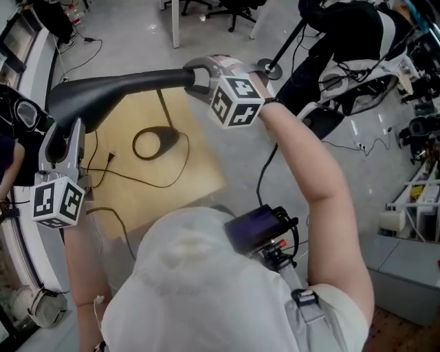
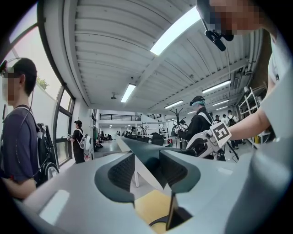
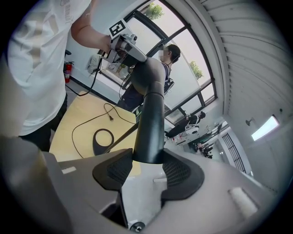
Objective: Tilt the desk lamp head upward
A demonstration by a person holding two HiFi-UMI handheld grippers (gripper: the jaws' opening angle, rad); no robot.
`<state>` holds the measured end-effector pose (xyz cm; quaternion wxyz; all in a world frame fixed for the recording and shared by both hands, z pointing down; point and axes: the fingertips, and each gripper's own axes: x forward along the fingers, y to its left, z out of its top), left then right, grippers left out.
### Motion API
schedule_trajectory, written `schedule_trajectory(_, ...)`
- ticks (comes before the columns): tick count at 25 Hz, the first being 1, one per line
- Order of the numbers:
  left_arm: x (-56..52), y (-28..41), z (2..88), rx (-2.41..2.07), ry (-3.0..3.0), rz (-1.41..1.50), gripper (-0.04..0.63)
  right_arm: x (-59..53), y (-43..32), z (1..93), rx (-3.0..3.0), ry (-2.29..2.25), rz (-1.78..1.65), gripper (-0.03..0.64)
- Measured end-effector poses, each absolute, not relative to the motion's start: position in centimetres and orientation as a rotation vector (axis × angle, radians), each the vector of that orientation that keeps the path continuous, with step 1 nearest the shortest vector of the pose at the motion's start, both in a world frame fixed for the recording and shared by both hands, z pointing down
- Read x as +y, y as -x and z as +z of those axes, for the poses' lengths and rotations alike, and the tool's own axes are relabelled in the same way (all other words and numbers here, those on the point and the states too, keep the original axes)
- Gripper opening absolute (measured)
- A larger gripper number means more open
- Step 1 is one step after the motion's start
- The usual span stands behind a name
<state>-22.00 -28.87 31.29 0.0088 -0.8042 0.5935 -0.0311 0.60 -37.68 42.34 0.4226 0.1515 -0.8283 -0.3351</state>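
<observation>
A black desk lamp stands on a wooden table (image 1: 199,165), with its ring base (image 1: 159,143) near the middle. Its long arm (image 1: 148,80) runs level above the table, and the wide lamp head (image 1: 82,100) is at the left end. My right gripper (image 1: 196,77) is shut on the arm's right end; the tube (image 3: 151,123) sits tight between both pads. My left gripper (image 1: 72,127) reaches up to the lamp head from below. The head's edge (image 2: 149,153) lies between its jaws, close to the right pad. Floor shows through a gap beside the left pad.
The lamp's cord (image 1: 165,182) and plug (image 1: 110,157) lie loose on the table. One person stands at the left edge (image 1: 10,137) and another in black at the top right (image 1: 344,41). Shelving and cables (image 1: 412,199) are at the right, and office chairs (image 1: 234,8) beyond the table.
</observation>
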Motion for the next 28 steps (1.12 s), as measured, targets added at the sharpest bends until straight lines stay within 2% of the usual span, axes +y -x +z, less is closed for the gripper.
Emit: schedule_trajectory(28, -28.9, 17.9, 27.1, 1.768, 2.428, -0.203, 0.146, -36.7, -1.0, 44.4, -2.276, -0.489, -0.673, 0.213)
